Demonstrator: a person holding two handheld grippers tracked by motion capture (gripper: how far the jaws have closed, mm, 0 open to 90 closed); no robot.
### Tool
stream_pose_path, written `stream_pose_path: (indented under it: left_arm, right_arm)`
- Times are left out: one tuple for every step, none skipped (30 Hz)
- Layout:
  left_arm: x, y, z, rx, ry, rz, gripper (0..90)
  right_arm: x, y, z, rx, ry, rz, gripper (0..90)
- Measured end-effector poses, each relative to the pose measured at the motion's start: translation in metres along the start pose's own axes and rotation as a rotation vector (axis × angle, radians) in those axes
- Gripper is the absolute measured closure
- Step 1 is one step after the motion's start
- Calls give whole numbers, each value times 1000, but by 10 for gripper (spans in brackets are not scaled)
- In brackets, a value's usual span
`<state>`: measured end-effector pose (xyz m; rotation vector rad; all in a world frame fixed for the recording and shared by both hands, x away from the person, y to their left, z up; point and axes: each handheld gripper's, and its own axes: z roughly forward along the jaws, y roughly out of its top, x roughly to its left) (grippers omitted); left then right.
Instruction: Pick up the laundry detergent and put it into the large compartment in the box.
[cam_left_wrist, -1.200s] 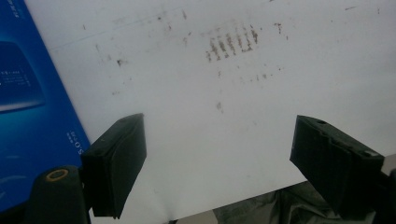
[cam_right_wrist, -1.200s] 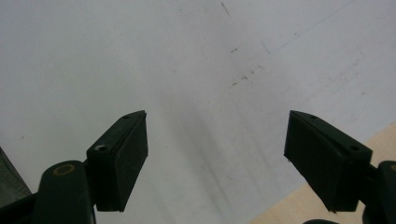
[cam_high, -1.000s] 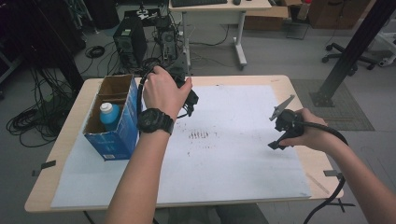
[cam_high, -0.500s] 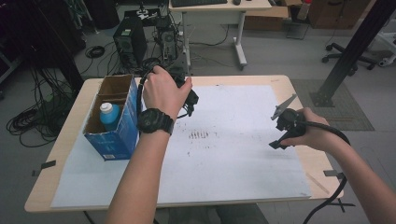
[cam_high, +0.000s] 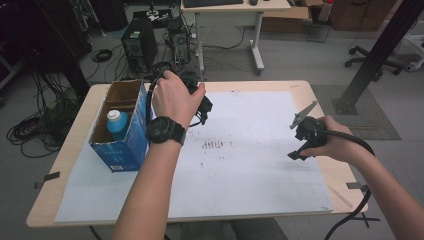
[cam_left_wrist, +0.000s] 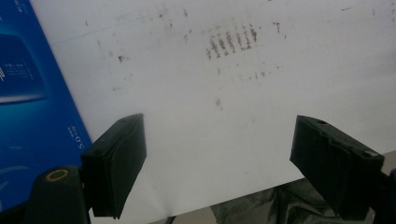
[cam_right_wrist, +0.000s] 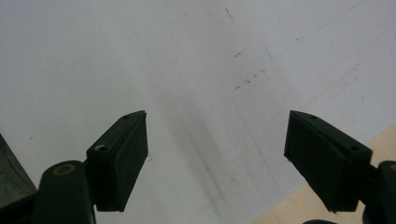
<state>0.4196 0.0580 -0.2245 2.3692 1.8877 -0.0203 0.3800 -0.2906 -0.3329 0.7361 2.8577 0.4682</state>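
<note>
My left gripper (cam_high: 202, 107) hovers over the far left part of the white paper sheet (cam_high: 250, 175), mostly covered by the hand that holds it. In the left gripper view its jaws (cam_left_wrist: 218, 122) stand open over bare paper with nothing between them. An open blue cardboard box (cam_high: 122, 145) stands just left of that hand, with a blue bottle with a white cap (cam_high: 116, 121) upright inside. My right gripper (cam_high: 299, 145) is held near the paper's right edge. Its jaws (cam_right_wrist: 217, 117) are open above the sheet with nothing between them.
Brown smudge marks (cam_high: 214, 145) dot the paper's middle, and the smudge marks (cam_left_wrist: 231, 41) lie ahead of the left jaws. The blue box's side (cam_left_wrist: 28, 93) is close on the left. The wooden table edge (cam_right_wrist: 303, 203) lies under the right jaws. A black cable (cam_high: 350, 220) trails off the front right corner.
</note>
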Motion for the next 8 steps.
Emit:
stream_pose_path:
  left_arm:
    - [0, 0, 0, 0, -2, 1, 186]
    - [0, 0, 0, 2, -1, -1, 186]
    - [0, 0, 0, -1, 0, -1, 186]
    - [0, -1, 0, 0, -3, 0, 187]
    - [0, -1, 0, 1, -2, 3, 187]
    - [-1, -1, 0, 2, -2, 4, 186]
    - [-1, -1, 0, 0, -2, 3, 186]
    - [-1, -1, -1, 0, -3, 4, 186]
  right_arm:
    - [0, 0, 0, 0, -1, 0, 217]
    - [0, 0, -1, -5, -1, -1, 217]
    - [0, 0, -1, -4, -2, -1, 217]
    - [0, 0, -1, -3, -2, -3, 217]
    - [1, 0, -2, -4, -2, -2, 217]
    - [1, 0, -2, -6, -3, -3, 217]
    - [1, 0, -2, -6, -3, -5, 217]
    - [1, 0, -2, -5, -3, 0, 217]
